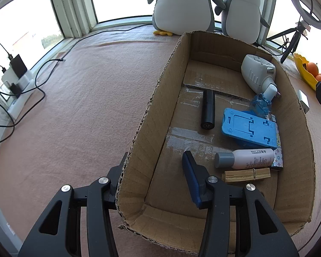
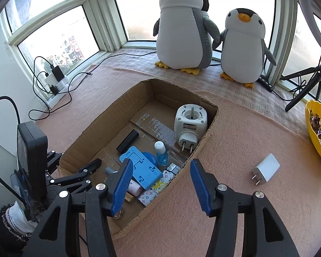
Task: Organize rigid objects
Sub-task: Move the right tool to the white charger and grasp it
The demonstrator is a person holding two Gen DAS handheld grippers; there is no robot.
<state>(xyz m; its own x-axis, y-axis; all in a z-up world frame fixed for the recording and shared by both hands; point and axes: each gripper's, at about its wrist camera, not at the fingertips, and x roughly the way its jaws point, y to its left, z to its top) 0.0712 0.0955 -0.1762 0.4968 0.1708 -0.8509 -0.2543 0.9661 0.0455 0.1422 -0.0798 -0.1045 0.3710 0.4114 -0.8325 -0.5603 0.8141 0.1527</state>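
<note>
An open cardboard box (image 1: 160,85) (image 2: 205,141) on the pink cloth holds a black cylinder (image 1: 208,109), a blue phone stand (image 1: 249,127) (image 2: 140,168), a white bottle (image 1: 246,158), a wooden clip (image 1: 246,175), a small blue bottle (image 2: 161,153) and a white plug-in device (image 1: 257,72) (image 2: 190,123). My left gripper (image 1: 155,167) is open, straddling the box's left wall, empty. My right gripper (image 2: 160,182) is open and empty, above the box's right wall. A white charger (image 2: 265,168) lies on the cloth right of the box.
Two plush penguins (image 2: 188,25) stand by the window behind the box. A yellow bowl with fruit (image 2: 316,132) sits at the right edge. A power strip with cables (image 1: 17,81) lies at the left. A tripod (image 2: 306,85) stands at back right.
</note>
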